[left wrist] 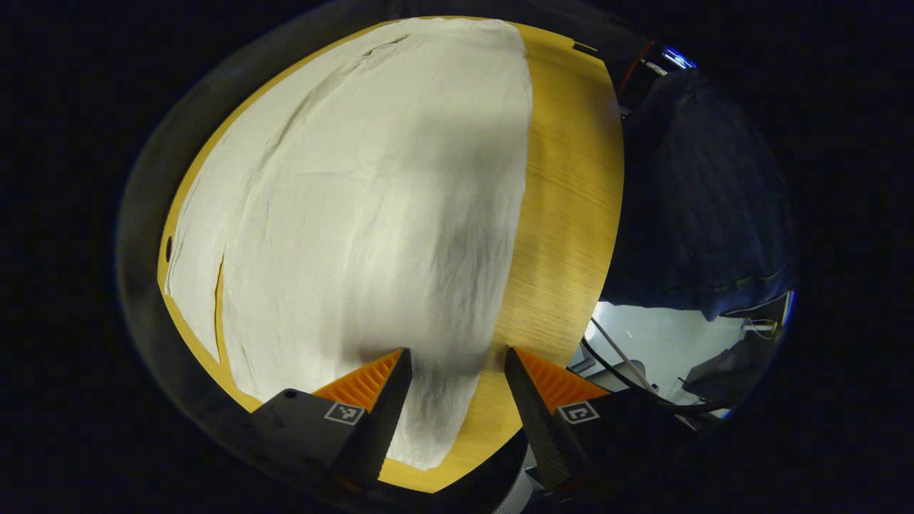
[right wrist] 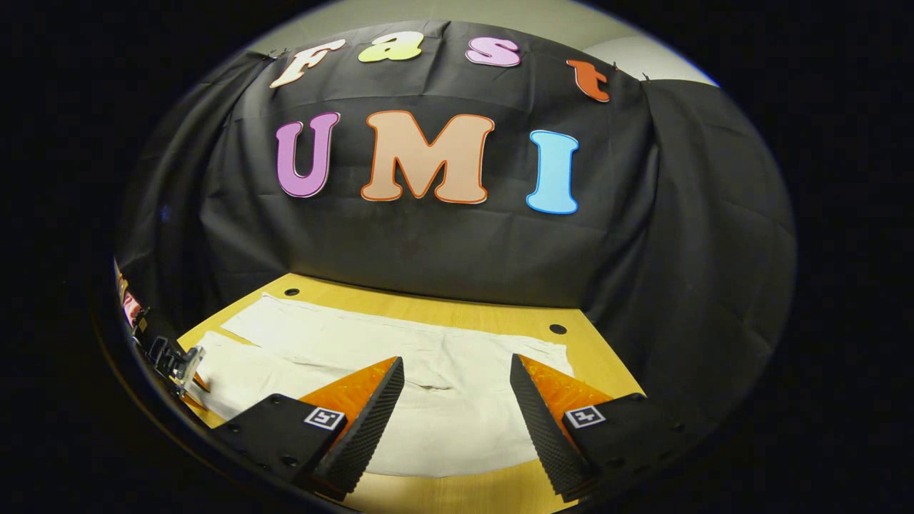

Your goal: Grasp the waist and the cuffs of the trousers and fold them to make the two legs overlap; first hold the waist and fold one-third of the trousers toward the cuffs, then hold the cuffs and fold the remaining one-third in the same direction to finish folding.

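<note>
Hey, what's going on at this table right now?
A person is about to fold white cloth trousers that lie flat on a yellow wooden table. The left gripper hovers open over one end, and the right gripper hovers open over the trousers too. Neither holds the fabric; folding has not started.

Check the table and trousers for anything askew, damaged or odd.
Nothing stands out. The white trousers lie spread flat on the wooden table with only light creases. Both the left gripper and right gripper are open above them.
</note>
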`<state>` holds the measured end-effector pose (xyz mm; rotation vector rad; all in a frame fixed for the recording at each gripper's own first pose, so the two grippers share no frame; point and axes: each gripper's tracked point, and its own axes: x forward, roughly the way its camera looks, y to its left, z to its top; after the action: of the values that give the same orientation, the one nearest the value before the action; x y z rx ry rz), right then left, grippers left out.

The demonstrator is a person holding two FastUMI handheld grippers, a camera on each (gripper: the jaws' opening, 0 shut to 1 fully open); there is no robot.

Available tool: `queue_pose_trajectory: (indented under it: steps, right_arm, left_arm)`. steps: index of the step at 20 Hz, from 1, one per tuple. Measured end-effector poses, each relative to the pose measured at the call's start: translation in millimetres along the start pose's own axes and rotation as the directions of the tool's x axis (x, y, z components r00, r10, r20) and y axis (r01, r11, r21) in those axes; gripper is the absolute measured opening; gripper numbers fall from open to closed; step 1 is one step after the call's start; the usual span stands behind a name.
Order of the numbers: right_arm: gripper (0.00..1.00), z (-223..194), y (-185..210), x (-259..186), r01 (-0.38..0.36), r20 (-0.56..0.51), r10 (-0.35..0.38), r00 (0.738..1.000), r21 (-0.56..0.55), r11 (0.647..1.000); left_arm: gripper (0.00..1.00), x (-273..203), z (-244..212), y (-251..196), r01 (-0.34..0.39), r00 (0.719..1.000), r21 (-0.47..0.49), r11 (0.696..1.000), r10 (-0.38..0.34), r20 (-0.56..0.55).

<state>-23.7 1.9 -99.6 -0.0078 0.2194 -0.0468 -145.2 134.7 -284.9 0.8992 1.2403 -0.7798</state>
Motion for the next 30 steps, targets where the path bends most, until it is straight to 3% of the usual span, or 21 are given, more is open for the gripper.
queue_pose_trajectory:
  steps: [4,5,6,9,11,17,20,25,28,30]
  right_arm:
    - [0.96,2,6,8,-0.048,-0.011,0.048,0.999,-0.002,0.999]
    - [0.96,5,6,10,-0.058,-0.011,0.058,0.998,-0.009,0.998]
    - [0.96,7,7,12,-0.066,-0.004,0.066,0.998,-0.019,0.998]
    - [0.96,14,9,17,-0.094,0.007,0.095,0.995,-0.036,0.995]
    - [0.96,15,14,21,-0.127,0.007,0.128,0.992,-0.039,0.991]
    - [0.96,-6,18,32,-0.248,-0.054,0.242,0.969,-0.207,0.946]
    - [0.98,-29,8,38,-0.336,-0.14,0.307,0.941,-0.323,0.885]
    - [0.99,-70,-21,55,-0.491,-0.335,0.367,0.868,-0.467,0.735]
    - [0.96,-108,-25,55,-0.616,-0.482,0.397,0.781,-0.492,0.616]
    - [0.99,-143,-33,53,-0.694,-0.586,0.391,0.71,-0.488,0.529]
  left_arm:
    - [0.6,0,1,11,-0.007,0.998,-0.009,1.0,0.007,-0.055]
    - [0.47,1,1,13,-0.009,0.997,-0.021,1.0,0.007,-0.071]
    - [0.43,1,2,17,-0.009,0.997,-0.03,0.999,0.007,-0.081]
    - [0.11,-1,4,22,-0.017,0.997,-0.036,0.999,0.014,-0.082]
    - [0.01,0,5,24,-0.017,0.997,-0.012,1.0,0.016,-0.077]
    - [0.0,1,4,26,-0.03,0.996,0.012,0.999,0.031,-0.08]
    - [0.0,1,6,25,-0.036,0.996,0.01,0.999,0.036,-0.082]
    - [0.0,2,5,27,-0.045,0.995,0.003,0.999,0.045,-0.092]
    - [0.0,2,6,27,-0.05,0.994,-0.001,0.999,0.05,-0.102]
    - [0.0,2,5,27,-0.054,0.993,-0.007,0.999,0.053,-0.107]
